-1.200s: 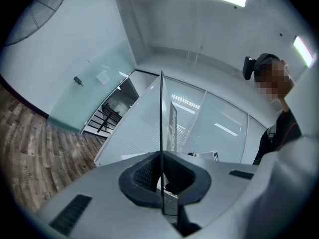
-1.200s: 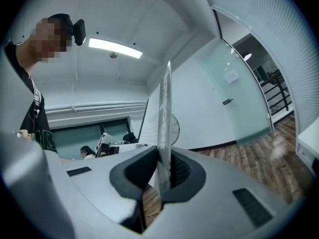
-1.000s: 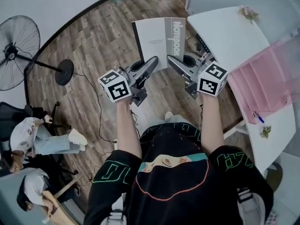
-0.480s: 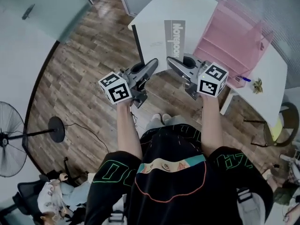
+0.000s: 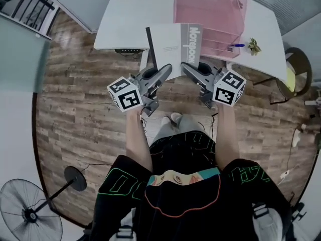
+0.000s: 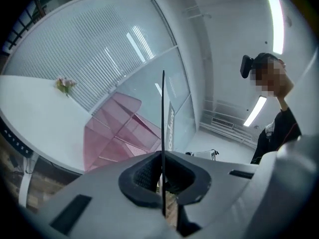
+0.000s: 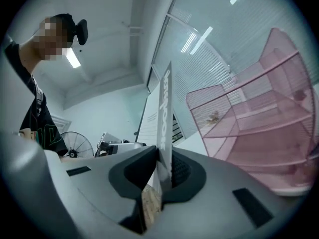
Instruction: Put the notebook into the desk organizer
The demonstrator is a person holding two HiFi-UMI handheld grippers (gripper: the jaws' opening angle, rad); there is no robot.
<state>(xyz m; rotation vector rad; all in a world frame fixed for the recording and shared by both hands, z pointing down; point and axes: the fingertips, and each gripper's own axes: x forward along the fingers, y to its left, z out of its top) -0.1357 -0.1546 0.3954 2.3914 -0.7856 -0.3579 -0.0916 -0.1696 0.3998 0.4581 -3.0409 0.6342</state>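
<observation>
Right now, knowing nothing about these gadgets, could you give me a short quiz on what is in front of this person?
1. True or false: the notebook already stands inside the pink desk organizer.
2. How many grippers are shut on the notebook? A none, B one, C two.
3. Fill in: the desk organizer stands on a white ____.
Key: 1 false, it is held up in front of it. 2 C, the left gripper and the right gripper. 3 table.

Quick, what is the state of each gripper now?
Left gripper: shut on the notebook, at its thin cover.
Right gripper: shut on the notebook.
</observation>
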